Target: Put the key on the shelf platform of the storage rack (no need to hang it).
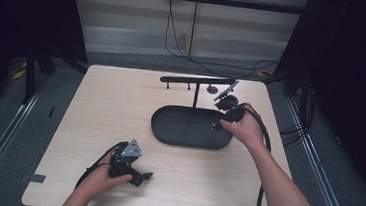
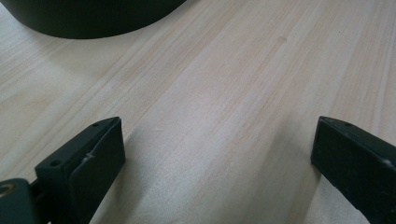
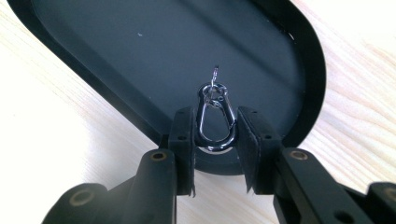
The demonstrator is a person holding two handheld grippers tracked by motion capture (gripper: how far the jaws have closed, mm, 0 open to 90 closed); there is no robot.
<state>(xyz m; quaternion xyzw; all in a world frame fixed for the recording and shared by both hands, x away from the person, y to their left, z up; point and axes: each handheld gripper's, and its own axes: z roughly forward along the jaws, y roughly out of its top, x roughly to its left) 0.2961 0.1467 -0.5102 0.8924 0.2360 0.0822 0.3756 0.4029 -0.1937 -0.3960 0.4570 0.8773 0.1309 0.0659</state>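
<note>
Closest to the lens in the right gripper view, the right gripper [image 3: 215, 133] had its two black jaws pinched against the flanks of a small chrome carabiner clip [image 3: 215, 122], a snap hook whose rounded end sat low between the pads while its swivel end and a thin wire-like tip pointed ahead, away from the hand. Beyond the jaws lay the dished floor of an oval black tray [image 3: 308, 56], so the clip was being held above or just at the tray's near rim; whether it touched the tray floor could not be told. Gripping it by the long sides probably kept the loop free at the front, which would suit hanging it on something.

From the high view, the right hand [image 1: 247, 129] held its tool at the tray's right end, and just ahead of that tool rose a black T-shaped stand [image 1: 198, 81] with small pegs under its crossbar. The stand's post stood in the tray, which likely served as its base and catch-all. My guess is that the pegs were the clip's destination.

Well back from this, the left gripper [image 2: 217, 154] rested low over bare light wood table [image 2: 243, 93], jaws spread wide with nothing between them, the tray's edge ahead and to its left. It seemed parked out of the way.
</note>
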